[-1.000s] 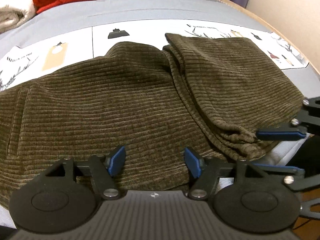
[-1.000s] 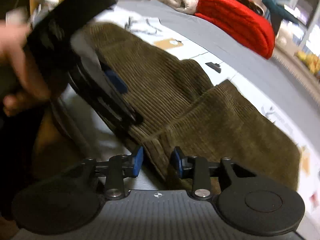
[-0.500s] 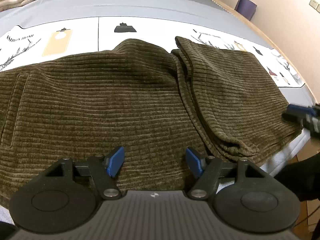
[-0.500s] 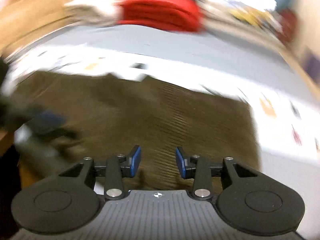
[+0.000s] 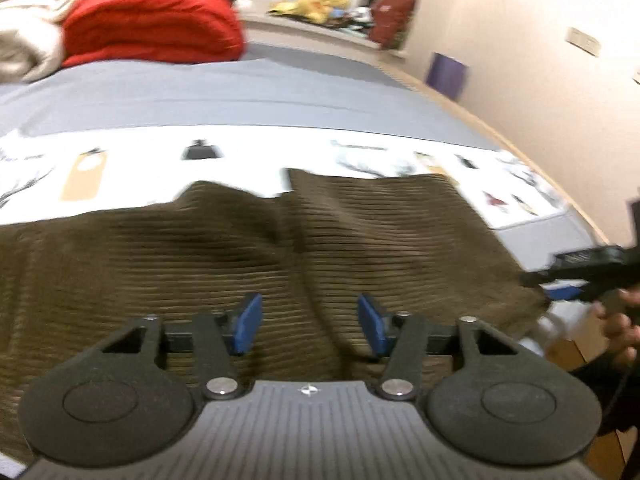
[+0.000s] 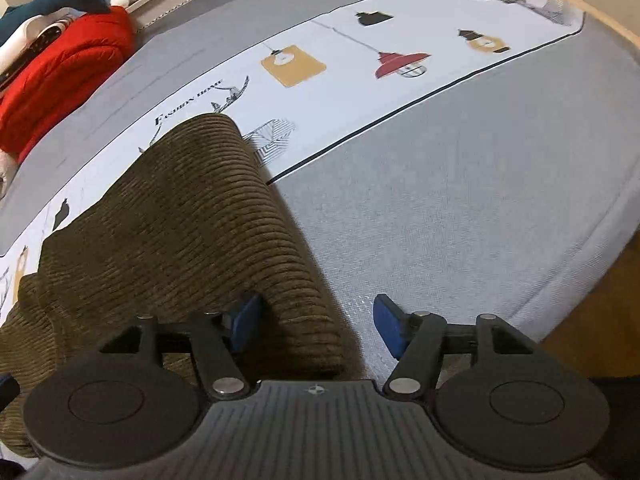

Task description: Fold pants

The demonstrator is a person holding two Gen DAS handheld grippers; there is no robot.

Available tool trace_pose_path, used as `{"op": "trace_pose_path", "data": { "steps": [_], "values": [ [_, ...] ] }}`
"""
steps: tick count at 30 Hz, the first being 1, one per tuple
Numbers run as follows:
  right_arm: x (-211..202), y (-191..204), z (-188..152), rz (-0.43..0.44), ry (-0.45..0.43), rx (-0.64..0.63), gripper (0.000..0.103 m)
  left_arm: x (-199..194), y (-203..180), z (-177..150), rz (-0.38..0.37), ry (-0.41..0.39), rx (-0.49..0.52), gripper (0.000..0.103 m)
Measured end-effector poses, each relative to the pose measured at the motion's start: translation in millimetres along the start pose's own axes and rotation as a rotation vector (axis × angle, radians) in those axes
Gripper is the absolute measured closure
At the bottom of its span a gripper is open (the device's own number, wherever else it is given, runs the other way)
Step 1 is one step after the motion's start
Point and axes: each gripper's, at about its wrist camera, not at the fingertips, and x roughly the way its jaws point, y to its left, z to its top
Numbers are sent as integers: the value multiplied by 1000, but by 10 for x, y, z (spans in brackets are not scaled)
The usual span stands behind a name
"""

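Note:
Brown corduroy pants [image 5: 200,248] lie across the bed with one end folded over. A raised fold ridge runs toward my left gripper [image 5: 310,322], which hovers over the near edge. Its jaws are closing with cloth under the gap, and the blue pads [image 5: 248,322] do not press on it. My right gripper [image 6: 316,326] stands at the right end of the pants [image 6: 180,220]. Its jaws are opening. The folded edge sits between them beside the left pad [image 6: 244,320], and the other pad is clear of the cloth. The left wrist view shows that gripper [image 5: 560,280] in a hand [image 5: 620,320].
A white printed cloth [image 6: 360,60] lies under the pants on the grey bed sheet [image 6: 440,220]. A red folded blanket [image 5: 152,28] and pale bedding [image 5: 28,20] sit at the far side. The bed's edge [image 6: 600,300] drops off to the right.
The right gripper has swung from beside the left one to the pants' right end, rolled over, and spread its jaws. The left view has tipped up and its jaws have narrowed.

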Motion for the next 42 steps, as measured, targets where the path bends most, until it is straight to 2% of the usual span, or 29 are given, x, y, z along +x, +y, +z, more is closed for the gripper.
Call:
{"op": "trace_pose_path", "data": {
  "steps": [1,2,4,5,6,10,13,14,16,21,24,33,42],
  "values": [
    [16,-12,18,9,6,2,38,15,-102,-8,-12,1,21,69],
    [27,-17,30,21,14,15,38,40,-202,-24,-23,9,47,76],
    [35,-52,21,49,38,54,38,181,-361,-89,-3,84,125,94],
    [30,-61,31,61,51,70,38,301,-409,-158,42,155,173,94],
    [43,-67,30,73,65,83,38,386,-406,-248,76,193,204,93],
    [115,-20,-4,105,143,92,36,351,-279,-216,50,177,156,93],
    [120,24,-14,99,139,64,35,402,-194,-286,81,224,137,91],
    [120,21,-19,100,137,62,36,398,-190,-297,78,213,135,91],
    [102,28,-32,95,125,50,39,410,-214,-267,82,210,137,90],
    [-18,59,-45,97,67,3,62,418,-204,-268,86,207,132,89],
    [-131,100,-63,106,27,-28,66,412,-188,-294,87,207,130,88],
    [-377,254,-107,105,-81,-145,69,411,-146,-279,88,213,112,78],
    [-340,316,-138,66,-90,-196,69,415,-131,-254,82,222,91,75]
  ]
}}
